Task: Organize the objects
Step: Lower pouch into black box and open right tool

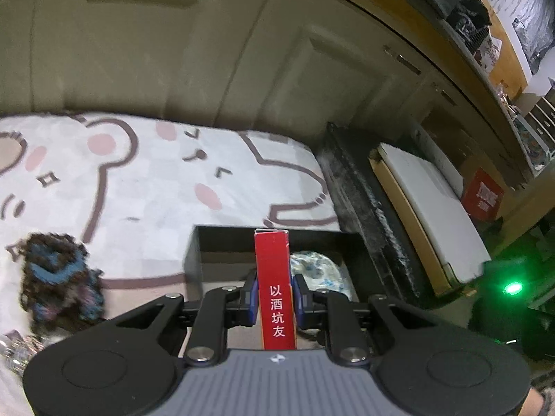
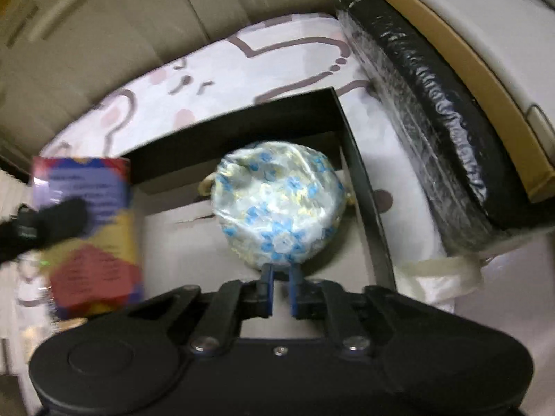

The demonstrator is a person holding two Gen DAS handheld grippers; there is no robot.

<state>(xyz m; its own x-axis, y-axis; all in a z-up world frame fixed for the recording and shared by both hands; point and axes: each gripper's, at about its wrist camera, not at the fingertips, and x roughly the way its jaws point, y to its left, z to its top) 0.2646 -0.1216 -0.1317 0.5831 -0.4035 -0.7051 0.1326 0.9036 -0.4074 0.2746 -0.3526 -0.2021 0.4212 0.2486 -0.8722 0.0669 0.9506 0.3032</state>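
Red carton held over a black box on the bed

The left gripper (image 1: pixel 274 293) clamps an upright red carton (image 1: pixel 275 287) above the black box (image 1: pixel 208 242); the right gripper (image 2: pixel 281 289), jaws narrow and empty, sits just beside the floral pouch (image 2: pixel 277 204) inside it.

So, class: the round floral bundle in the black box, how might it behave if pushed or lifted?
The bundle looks rounded, so it may roll inside the box. Its glossy, wrinkled wrap suggests a slippery, yielding surface. It probably squashes rather than staying stiff.
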